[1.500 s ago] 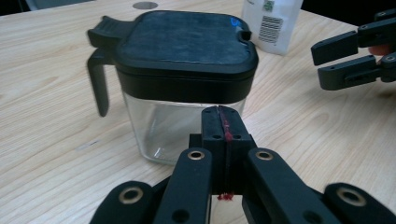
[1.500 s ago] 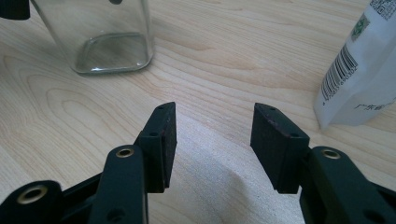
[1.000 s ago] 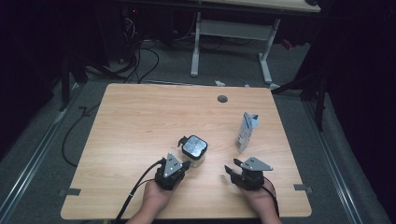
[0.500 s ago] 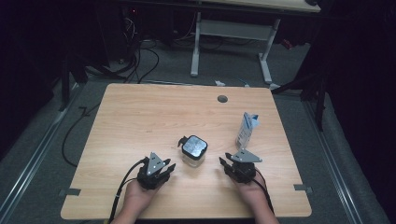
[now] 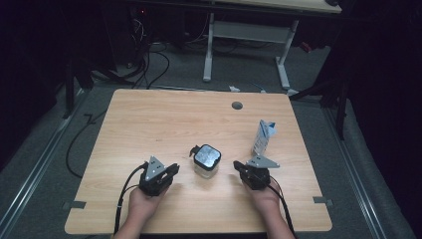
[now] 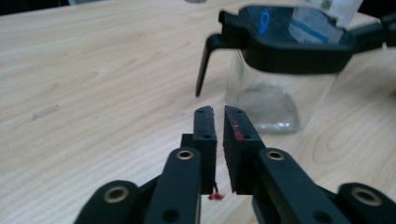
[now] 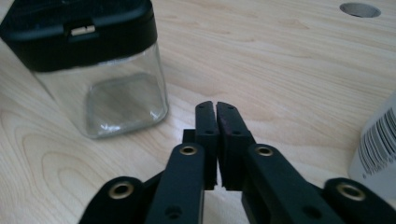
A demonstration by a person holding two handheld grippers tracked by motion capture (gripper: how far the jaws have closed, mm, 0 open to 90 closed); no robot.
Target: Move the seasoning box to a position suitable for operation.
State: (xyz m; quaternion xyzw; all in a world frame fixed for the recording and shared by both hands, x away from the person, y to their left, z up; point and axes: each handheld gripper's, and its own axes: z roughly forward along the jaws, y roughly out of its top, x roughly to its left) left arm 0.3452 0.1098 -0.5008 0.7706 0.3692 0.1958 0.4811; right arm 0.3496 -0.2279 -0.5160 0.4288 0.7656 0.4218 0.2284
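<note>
The room around the table (image 5: 149,119) is dark; a grey floor (image 5: 45,164) carries loose black cables (image 5: 149,64) at eleven o'clock from the tabletop, and a white desk frame (image 5: 246,35) stands beyond the far edge at twelve o'clock; the table itself is pale wood grain with a round cable hole (image 5: 237,105) near its far edge; two small tape marks sit by the near corners.

A glass jar (image 5: 205,162) with a black hinged lid stands upright near the middle of the near half of the table, between the two tools; a white and blue carton (image 5: 262,137) stands upright at about two o'clock from the jar, well apart from it.

The left gripper (image 5: 172,172) lies low over the wood at about eight o'clock from the jar, near it but not touching; the jar is at roughly one o'clock in the left gripper view, where its jaws stand nearly together with a thin gap between them and nothing held; the jar's lid latch (image 6: 205,63) hangs down on the side facing this tool.

The right gripper (image 5: 239,167) sits at about four o'clock from the jar, just beside it and apart; in the right gripper view the jar (image 7: 100,70) is at eleven o'clock and the carton (image 7: 378,144) at three o'clock; its jaws are pressed together, empty.
</note>
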